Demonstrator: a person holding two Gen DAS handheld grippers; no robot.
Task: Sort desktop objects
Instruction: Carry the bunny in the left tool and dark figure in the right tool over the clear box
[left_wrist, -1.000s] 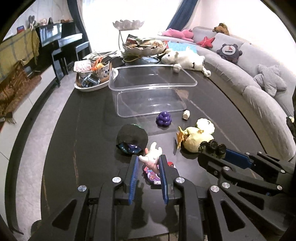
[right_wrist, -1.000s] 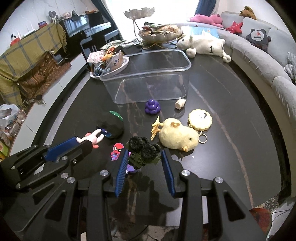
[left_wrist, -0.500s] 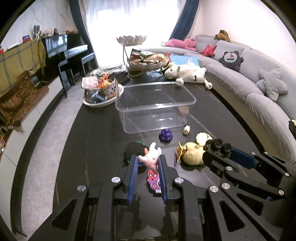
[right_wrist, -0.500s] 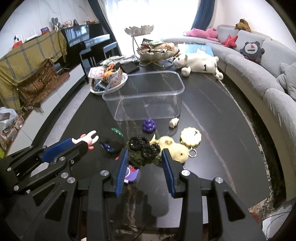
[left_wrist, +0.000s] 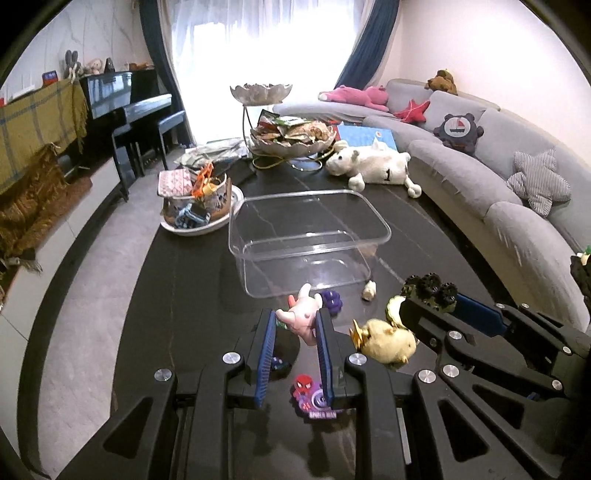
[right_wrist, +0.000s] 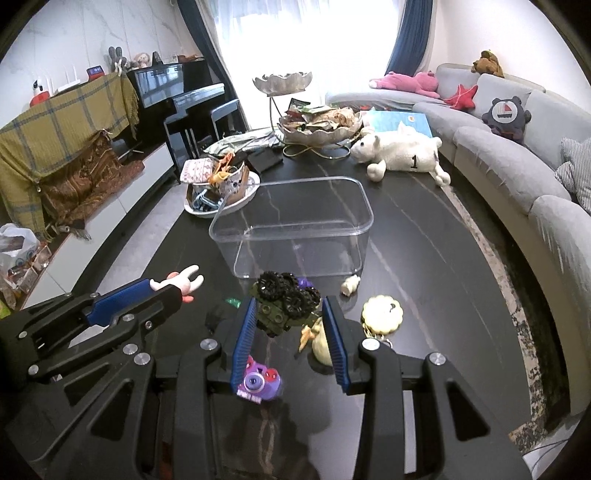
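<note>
My left gripper (left_wrist: 295, 325) is shut on a pink rabbit figure (left_wrist: 303, 314) and holds it above the black table, short of the clear plastic bin (left_wrist: 306, 240). My right gripper (right_wrist: 290, 314) is shut on a green toy truck with black wheels (right_wrist: 286, 301), also held above the table. The truck shows in the left wrist view (left_wrist: 428, 290) and the rabbit in the right wrist view (right_wrist: 181, 282). On the table below lie a Spider-Man sticker toy (left_wrist: 314, 397), a yellow chick (left_wrist: 386, 341), a purple grape toy (left_wrist: 330, 299), a biscuit keyring (right_wrist: 382, 314) and a small cream piece (right_wrist: 350, 285).
A white plate with a basket of odds and ends (left_wrist: 195, 203) stands left of the bin. A tiered snack dish (left_wrist: 288, 136) and a white plush animal (left_wrist: 373, 164) sit at the far end. A grey sofa (left_wrist: 517, 206) runs along the right.
Both grippers have risen from the table with their toys and moved toward the clear bin. The loose toys on the table now lie under and behind the fingertips.
</note>
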